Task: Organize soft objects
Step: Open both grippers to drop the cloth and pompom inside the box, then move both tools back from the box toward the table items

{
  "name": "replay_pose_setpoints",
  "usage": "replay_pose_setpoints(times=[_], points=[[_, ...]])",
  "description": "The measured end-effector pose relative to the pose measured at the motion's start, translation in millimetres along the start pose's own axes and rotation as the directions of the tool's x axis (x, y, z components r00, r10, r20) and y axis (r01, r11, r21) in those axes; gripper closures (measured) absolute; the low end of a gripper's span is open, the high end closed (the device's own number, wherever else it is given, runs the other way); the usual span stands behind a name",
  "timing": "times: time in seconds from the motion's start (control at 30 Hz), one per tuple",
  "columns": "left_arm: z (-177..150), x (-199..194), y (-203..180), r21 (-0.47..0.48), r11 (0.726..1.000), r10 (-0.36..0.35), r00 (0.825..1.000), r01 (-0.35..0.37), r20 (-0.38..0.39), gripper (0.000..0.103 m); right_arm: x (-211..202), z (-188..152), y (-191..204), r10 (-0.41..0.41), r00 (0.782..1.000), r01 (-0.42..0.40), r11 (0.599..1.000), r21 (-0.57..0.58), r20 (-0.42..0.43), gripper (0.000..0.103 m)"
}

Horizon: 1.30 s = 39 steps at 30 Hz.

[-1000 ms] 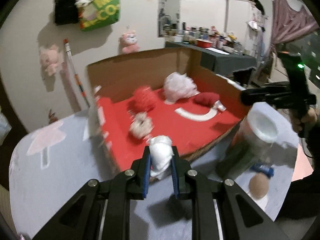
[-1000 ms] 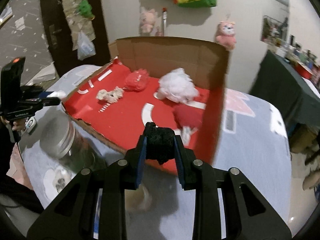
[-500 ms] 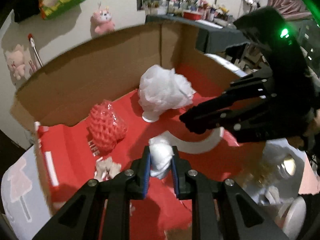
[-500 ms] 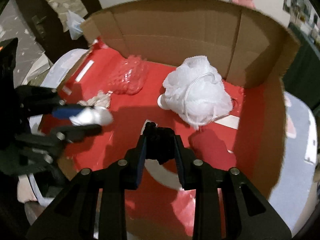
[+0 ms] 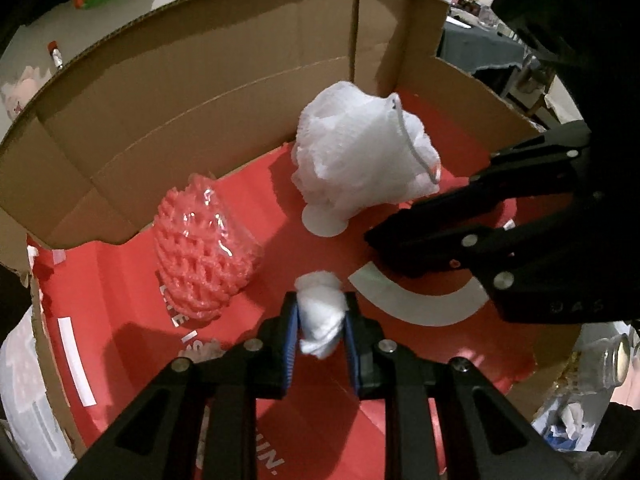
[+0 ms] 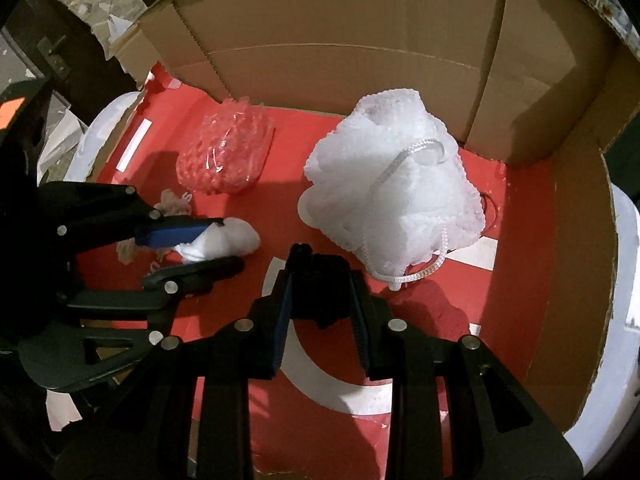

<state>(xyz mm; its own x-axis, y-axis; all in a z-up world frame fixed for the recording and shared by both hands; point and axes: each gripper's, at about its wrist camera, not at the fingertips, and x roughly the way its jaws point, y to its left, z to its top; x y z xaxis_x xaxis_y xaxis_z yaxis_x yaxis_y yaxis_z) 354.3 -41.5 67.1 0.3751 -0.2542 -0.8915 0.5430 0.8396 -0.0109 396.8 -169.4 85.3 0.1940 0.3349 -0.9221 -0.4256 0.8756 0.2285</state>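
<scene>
The left gripper (image 5: 321, 328) pinches a white cotton wad (image 5: 322, 320) and the right gripper (image 6: 320, 292) pinches a black soft lump (image 6: 320, 276), both low over the red floor of the cardboard box (image 5: 224, 80). They are not yet released. Farther inside the box already lie a pink net pouch (image 5: 202, 248) and a white bath puff (image 5: 360, 152).

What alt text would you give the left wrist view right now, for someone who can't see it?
The left gripper, shut on a white wad, hangs over the red floor of an open cardboard box. Ahead lie a pink foam net and a white bath pouf; the right gripper reaches in from the right.
</scene>
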Motion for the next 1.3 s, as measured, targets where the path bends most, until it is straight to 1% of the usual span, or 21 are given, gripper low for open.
replay_pose_setpoints(times=[0.17, 0.27, 0.37, 0.43, 0.47, 0.5, 0.57, 0.67, 0.73, 0.8, 0.87, 1.0, 1.03, 1.13, 1.17, 1.23, 1.3], points=[[-2, 1, 2, -0.004, 1.0, -0.004, 1.0, 0.004, -0.001, 0.081, -2, -2, -3, 0.004, 1.0, -0.004, 1.0, 0.009, -0.001, 0.074], [0, 4, 1, -0.001, 1.0, -0.003, 1.0, 0.003, 0.0, 0.077, -1, -1, -3, 0.004, 1.0, -0.004, 1.0, 0.009, -0.001, 0.074], [0, 4, 2, 0.0, 1.0, -0.002, 1.0, 0.002, 0.003, 0.076, -1, -2, -2, 0.0, 1.0, 0.0, 1.0, 0.002, -0.003, 0.071], [-1, 3, 2, -0.004, 1.0, -0.002, 1.0, 0.002, 0.002, 0.073, -1, -3, -2, -0.009, 1.0, 0.009, 1.0, -0.002, -0.002, 0.06], [-2, 3, 3, -0.006, 1.0, -0.001, 1.0, 0.001, 0.003, 0.073, 0, -3, -1, -0.013, 1.0, 0.013, 1.0, -0.005, 0.001, 0.048], [-3, 2, 3, -0.009, 1.0, 0.0, 1.0, 0.0, 0.007, 0.072, -1, -4, 0, -0.015, 1.0, 0.015, 1.0, -0.011, 0.007, 0.046], [-6, 1, 4, -0.015, 1.0, 0.001, 1.0, -0.001, 0.012, 0.07, -2, -5, 0, -0.023, 1.0, 0.023, 1.0, -0.02, 0.012, 0.046], [-7, -4, 6, -0.023, 1.0, 0.0, 1.0, 0.001, 0.024, 0.061, -7, -8, 0, -0.029, 0.999, 0.029, 0.999, -0.017, 0.023, 0.046], [-10, -8, 6, -0.029, 1.0, -0.006, 0.999, 0.007, 0.033, 0.051, -10, -8, 0, -0.037, 0.999, 0.038, 0.999, -0.016, 0.028, 0.045], [-10, -11, 6, -0.03, 1.0, -0.003, 0.999, 0.004, 0.04, 0.046, -13, -9, 0, -0.048, 0.998, 0.049, 0.999, -0.012, 0.038, 0.04], [-13, -16, 6, -0.034, 0.999, -0.003, 0.999, 0.005, 0.048, 0.045, -19, -11, 0, -0.053, 0.997, 0.054, 0.999, -0.007, 0.05, 0.039], [-19, -30, 6, -0.055, 0.998, -0.001, 0.997, 0.005, 0.074, 0.039, -35, -15, -1, -0.059, 0.995, 0.059, 0.998, 0.004, 0.075, 0.036], [-21, -35, 7, -0.062, 0.998, -0.003, 0.996, 0.008, 0.085, 0.038, -40, -16, -1, -0.059, 0.995, 0.059, 0.998, 0.006, 0.084, 0.036], [-28, -56, 6, -0.092, 0.996, 0.0, 0.991, 0.013, 0.132, 0.028, -59, -23, 1, -0.06, 0.991, 0.058, 0.998, 0.018, 0.119, 0.032], [-29, -62, 6, -0.1, 0.995, 0.0, 0.99, 0.014, 0.144, 0.027, -66, -26, 2, -0.057, 0.989, 0.055, 0.998, 0.022, 0.134, 0.03], [-37, -81, 2, -0.126, 0.992, 0.005, 0.982, 0.019, 0.187, 0.022, -83, -34, 6, -0.053, 0.985, 0.049, 0.998, 0.03, 0.167, 0.03], [-42, -98, -6, -0.147, 0.989, 0.014, 0.974, 0.02, 0.227, 0.019, -101, -45, 11, -0.06, 0.978, 0.055, 0.998, 0.033, 0.198, 0.025]])
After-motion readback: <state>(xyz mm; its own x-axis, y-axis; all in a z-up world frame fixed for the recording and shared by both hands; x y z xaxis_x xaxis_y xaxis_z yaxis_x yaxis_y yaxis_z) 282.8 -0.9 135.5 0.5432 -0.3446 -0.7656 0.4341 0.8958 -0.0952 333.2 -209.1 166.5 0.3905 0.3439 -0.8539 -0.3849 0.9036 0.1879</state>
